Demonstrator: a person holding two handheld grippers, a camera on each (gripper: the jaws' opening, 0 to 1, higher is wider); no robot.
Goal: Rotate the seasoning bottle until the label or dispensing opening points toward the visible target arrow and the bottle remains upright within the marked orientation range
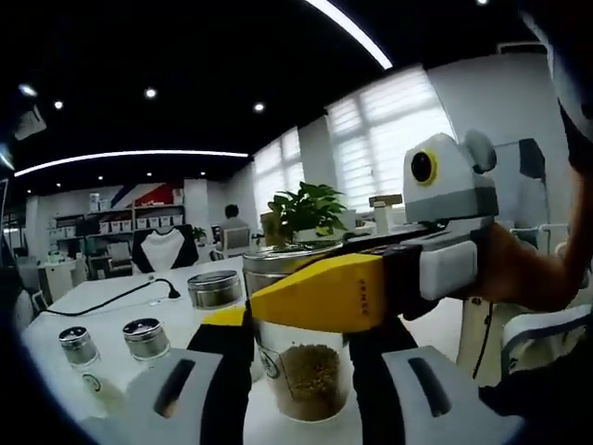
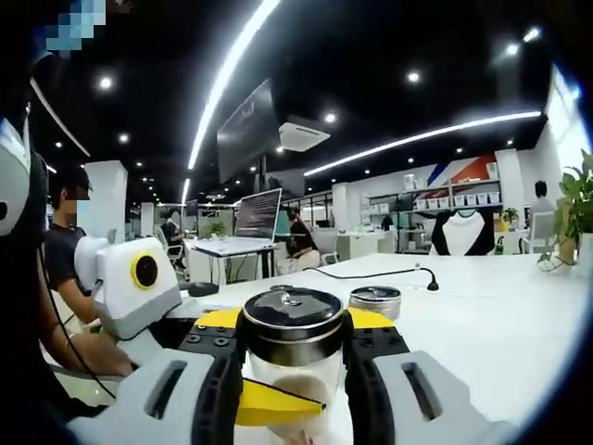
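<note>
A glass seasoning bottle holding brown granules, with a metal lid, stands upright on the white table. My left gripper is shut on its glass body, black pads pressed on both sides. From the right, my right gripper reaches in with yellow jaws clamped at lid height. In the right gripper view the same lid sits between my right gripper's pads, and the left gripper's yellow jaw crosses the glass below it. The label is hidden.
Two small shaker bottles and a round tin stand to the left on the table, with a black cable behind. A potted plant is farther back. A person's arm holds the right gripper.
</note>
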